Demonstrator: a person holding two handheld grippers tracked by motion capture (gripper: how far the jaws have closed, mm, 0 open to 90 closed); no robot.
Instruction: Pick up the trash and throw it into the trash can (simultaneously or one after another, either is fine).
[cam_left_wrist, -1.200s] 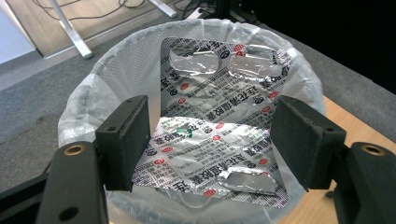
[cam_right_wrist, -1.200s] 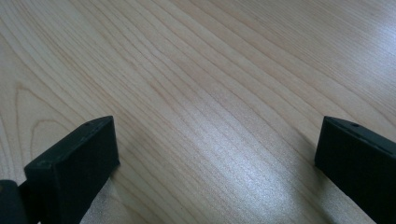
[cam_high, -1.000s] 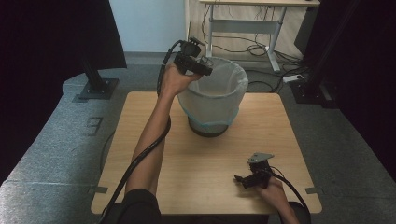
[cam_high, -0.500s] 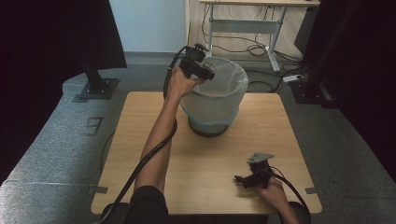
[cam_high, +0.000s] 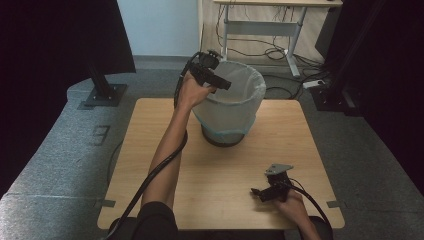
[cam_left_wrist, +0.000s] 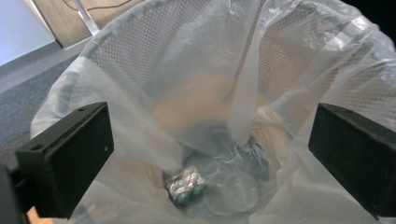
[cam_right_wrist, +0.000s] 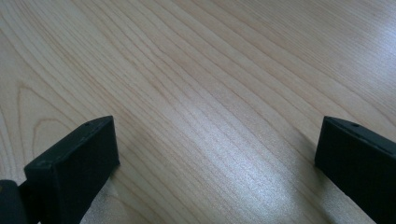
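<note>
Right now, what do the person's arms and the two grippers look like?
Both grippers are black. The left gripper trails a thick black cable along a bare forearm with a dark sleeve at the upper arm. The right gripper carries a grey three-cornered plate on top and a thinner black cable. Its fingers are flat, matte black rectangular blocks.

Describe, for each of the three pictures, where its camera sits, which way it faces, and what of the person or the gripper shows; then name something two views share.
High view: above the person's side, facing forward and down on the table; both forearms, left hand-held gripper, right hand-held gripper.
Left gripper view: rides the left hand-held gripper, looking into the lined bin at a crumpled wrapper; jaws apart.
Right gripper view: rides the right hand-held gripper, facing bare tabletop; jaws apart.
Shared: the bin, in high and left views.
</note>
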